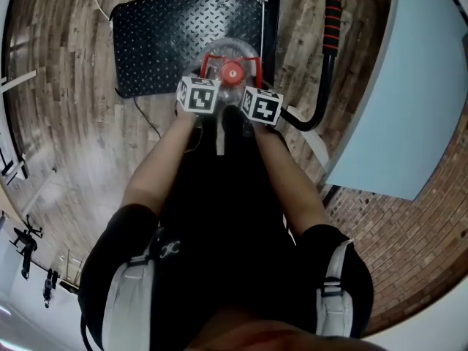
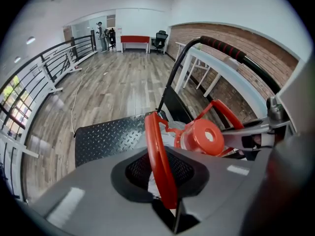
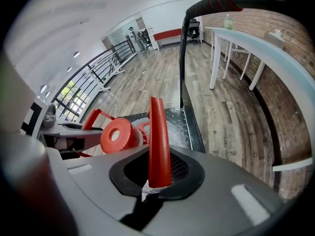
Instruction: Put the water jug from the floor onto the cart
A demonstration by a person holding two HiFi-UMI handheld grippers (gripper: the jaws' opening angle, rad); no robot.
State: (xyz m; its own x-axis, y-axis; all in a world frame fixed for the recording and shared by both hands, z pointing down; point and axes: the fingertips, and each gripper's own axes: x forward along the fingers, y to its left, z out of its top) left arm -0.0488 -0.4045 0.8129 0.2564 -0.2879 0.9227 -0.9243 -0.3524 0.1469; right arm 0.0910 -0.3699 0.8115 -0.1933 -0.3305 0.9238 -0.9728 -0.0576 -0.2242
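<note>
A clear water jug with a red cap (image 1: 231, 72) (image 2: 204, 136) (image 3: 118, 134) sits at the near edge of the cart's black tread-plate deck (image 1: 168, 35) (image 2: 103, 136); I cannot tell whether it rests on the deck. Two red loop handles stand on it. The left handle (image 2: 157, 156) runs between the jaws of my left gripper (image 1: 207, 86) (image 2: 170, 210), with a dark gap beside it, so the jaws stand apart. My right gripper (image 1: 254, 93) (image 3: 150, 191) is shut on the right handle (image 3: 158, 141). Both grippers point steeply down.
The cart's push bar with red grips (image 1: 333, 20) (image 2: 221, 45) (image 3: 211, 1) rises on the right of the deck. A pale blue table (image 1: 409, 101) and a brick wall stand to the right. A thin cable (image 1: 146, 119) lies on the wood floor, and railings (image 2: 34, 82) line the left.
</note>
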